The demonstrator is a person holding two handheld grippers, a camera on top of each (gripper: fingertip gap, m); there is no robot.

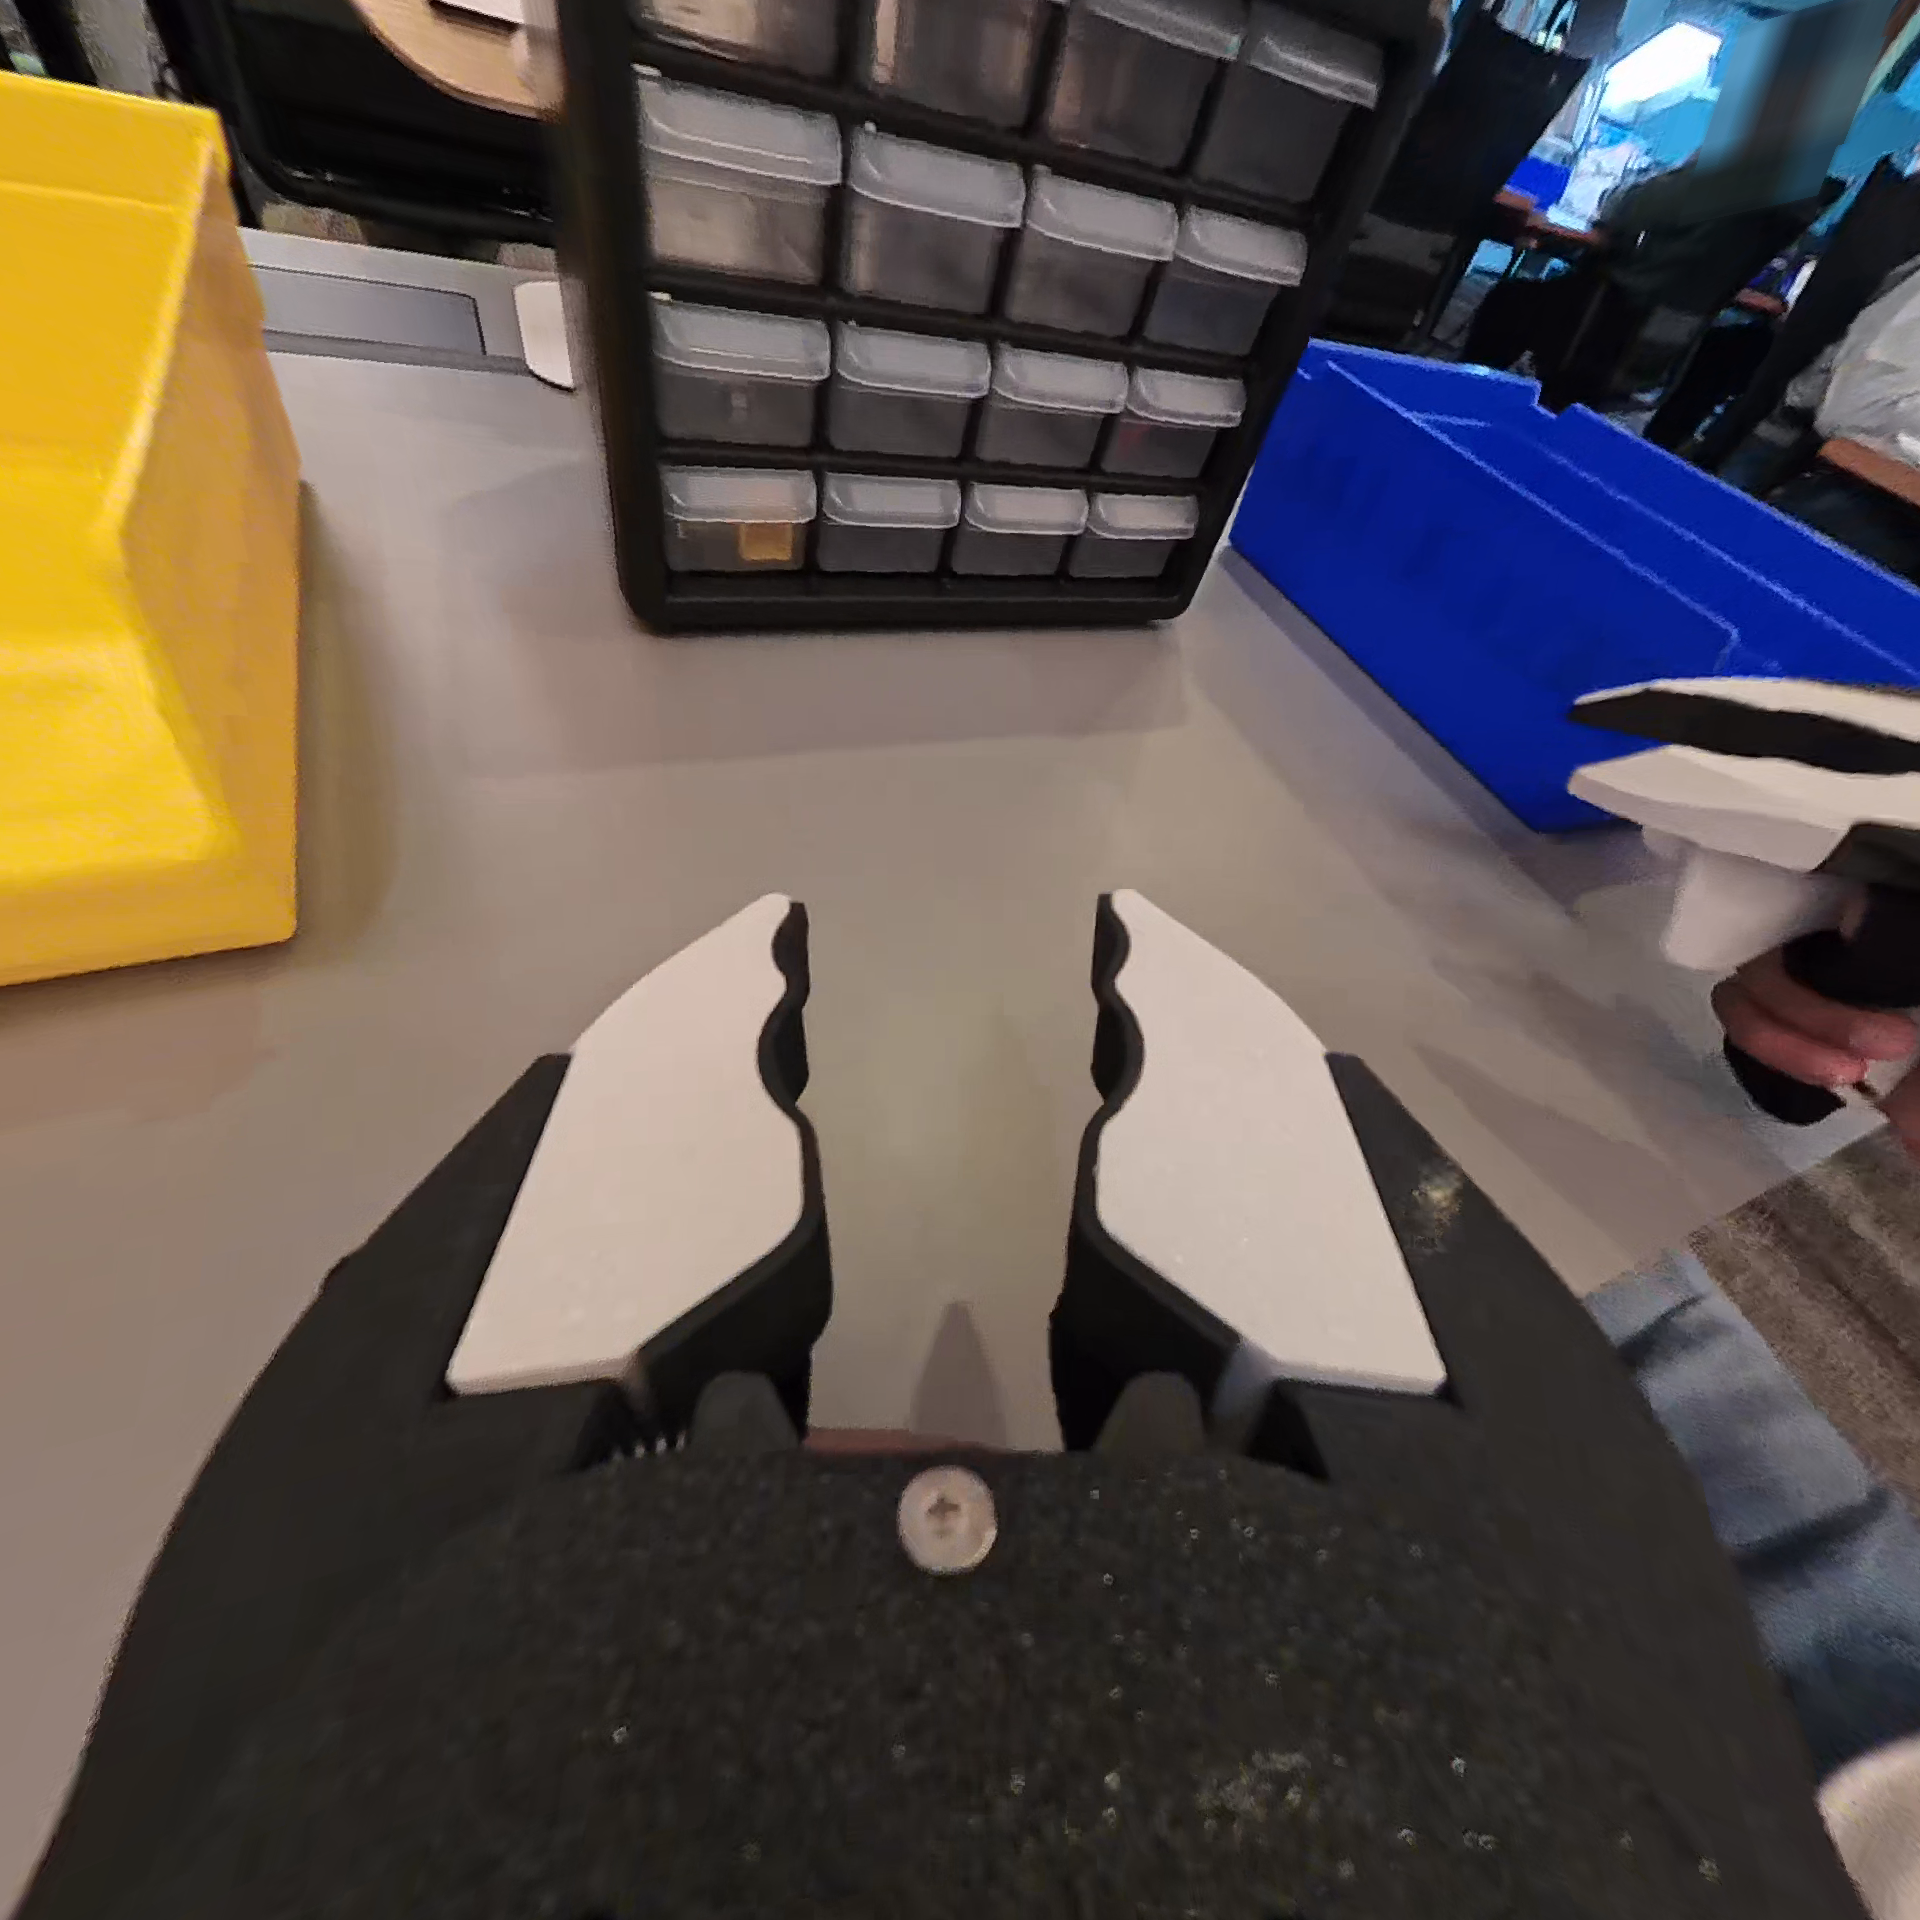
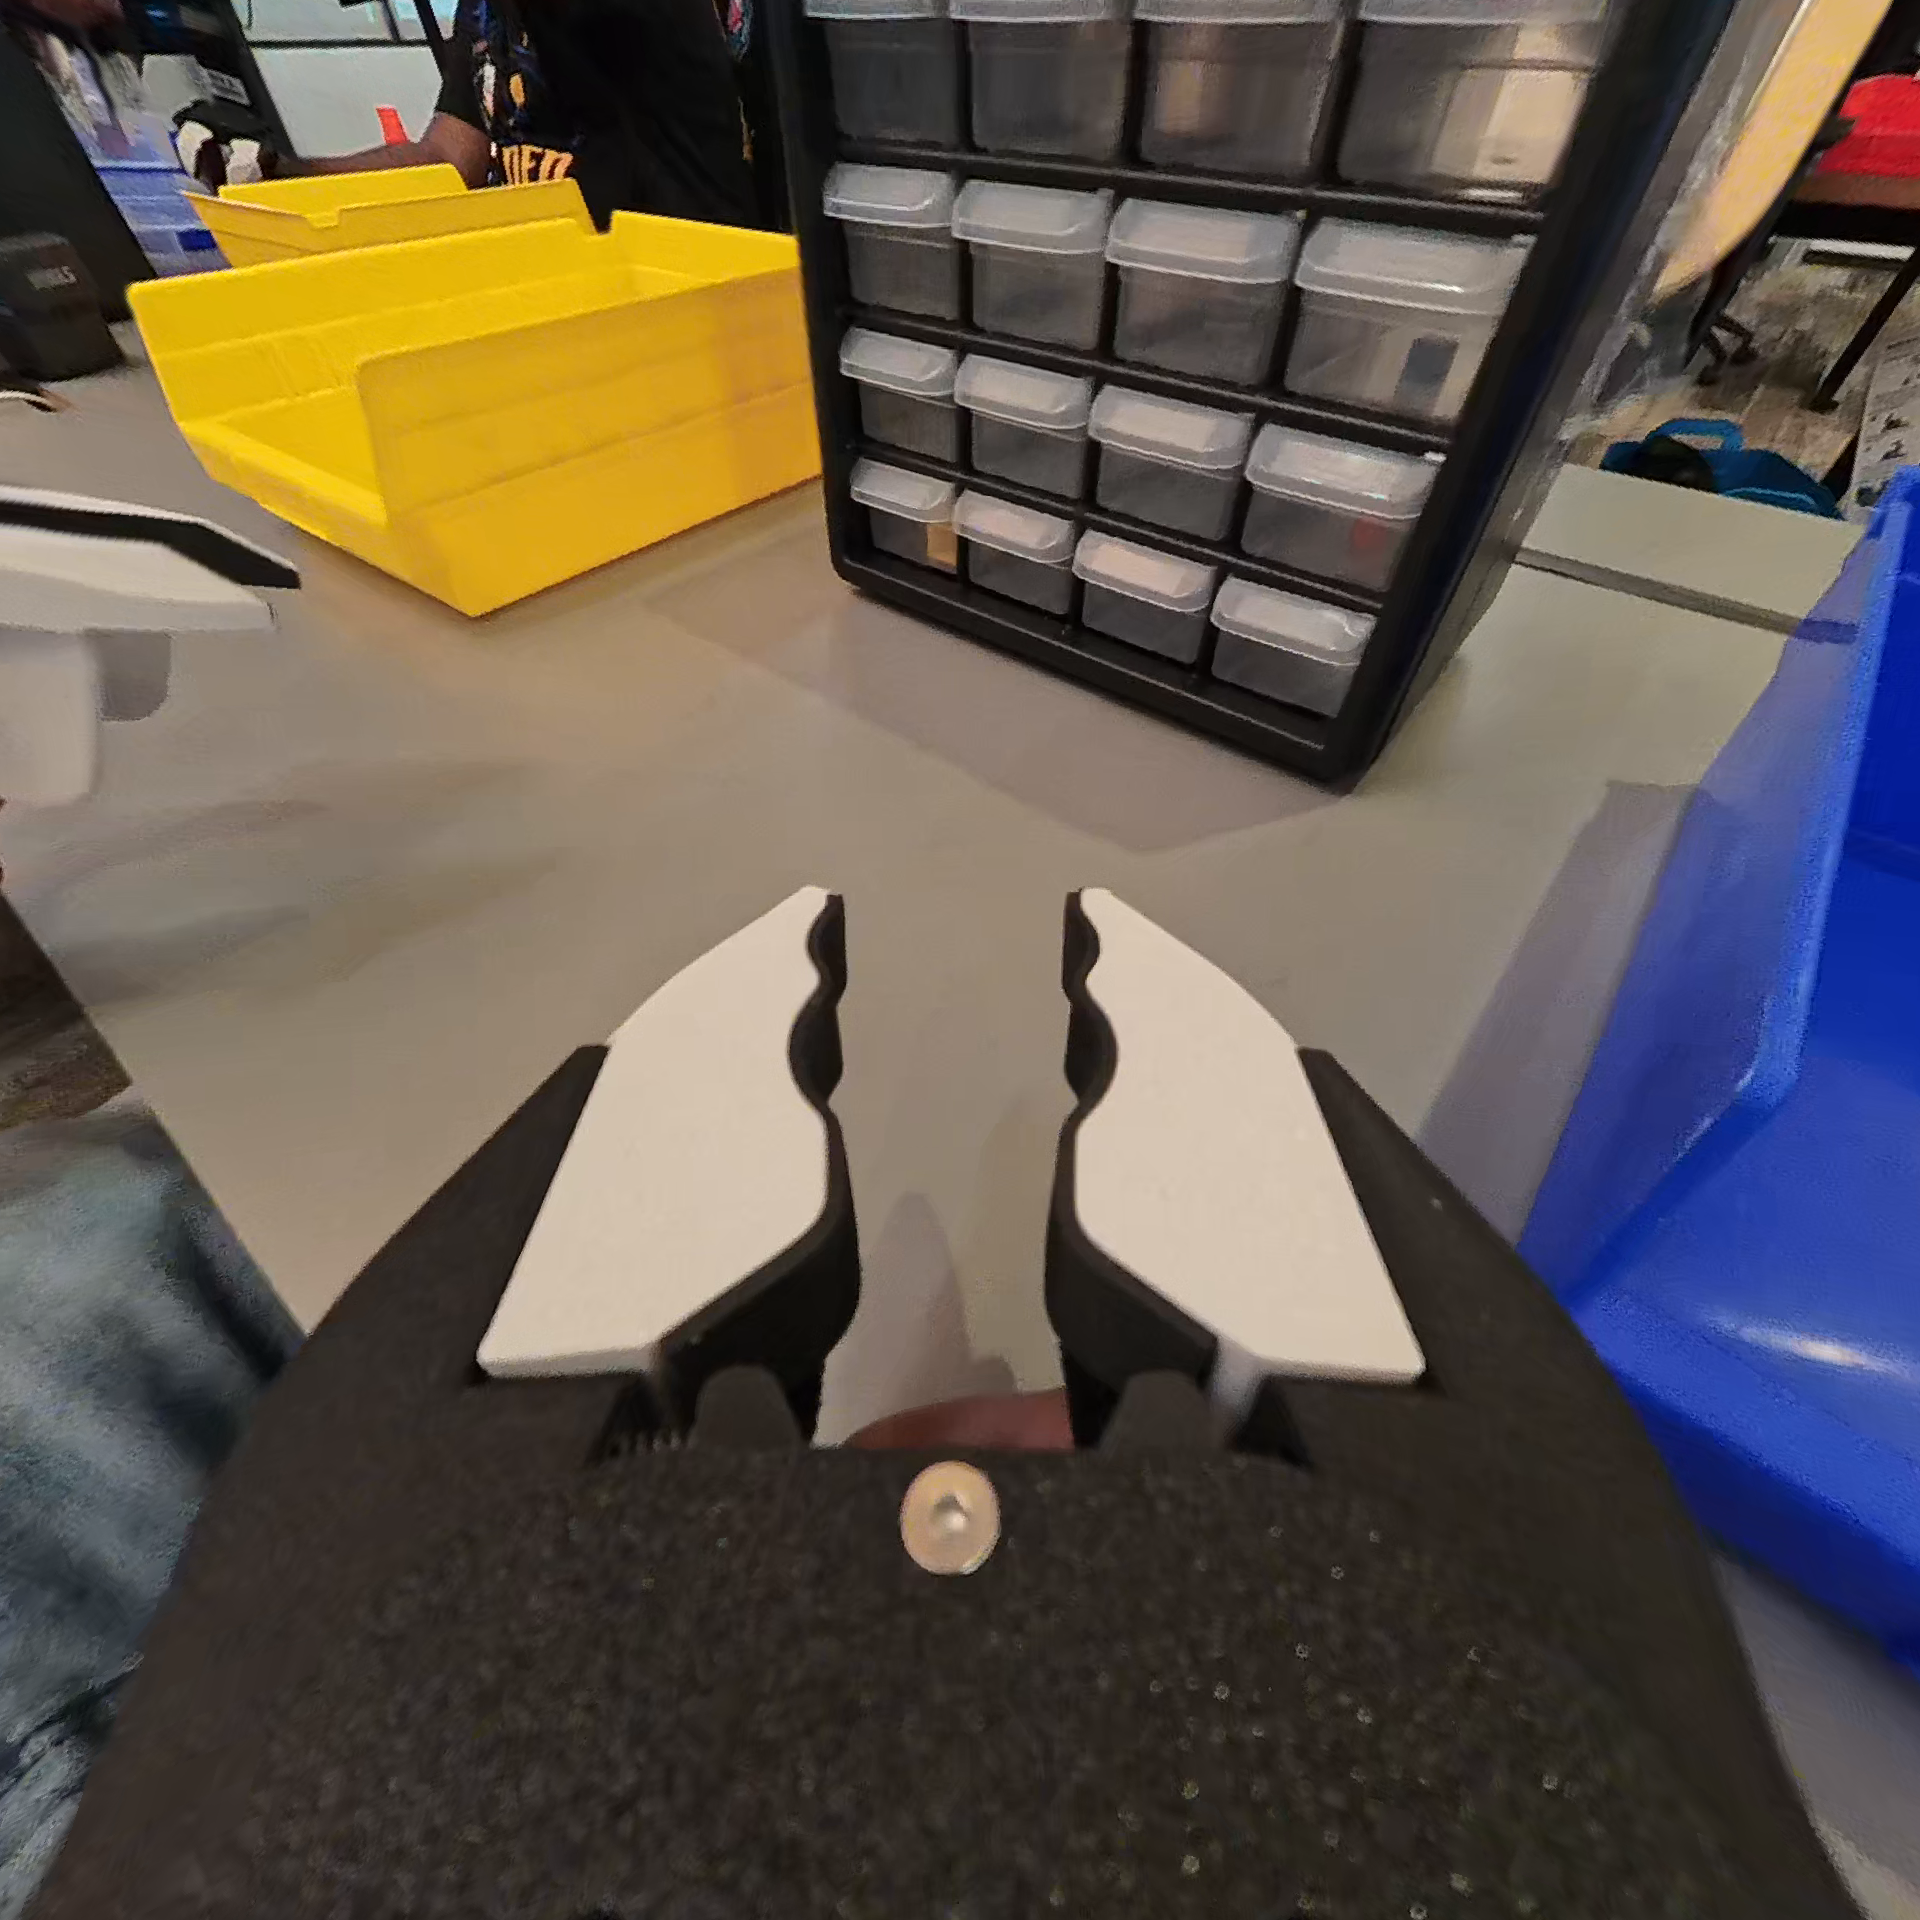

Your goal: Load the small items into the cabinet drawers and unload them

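While both jaws stand released and empty, we hold the left gripper (image 1: 948,914) and right gripper (image 2: 954,904) short of the cabinet (image 1: 925,343) at upper centre; its closed drawers sit close-packed, so we risk hooking a neighbouring one.

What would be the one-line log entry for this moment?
left gripper: open, empty | right gripper: open, empty | cabinet: drawers closed | both short of cabinet

Bare grey table (image 1: 935,790) ahead of both grippers gives free passage. Cabinet (image 1: 925,343) blocks 12 o'clock; yellow bin (image 1: 135,582) at 10, blue bin (image 1: 1507,582) at 2 (left wrist view).
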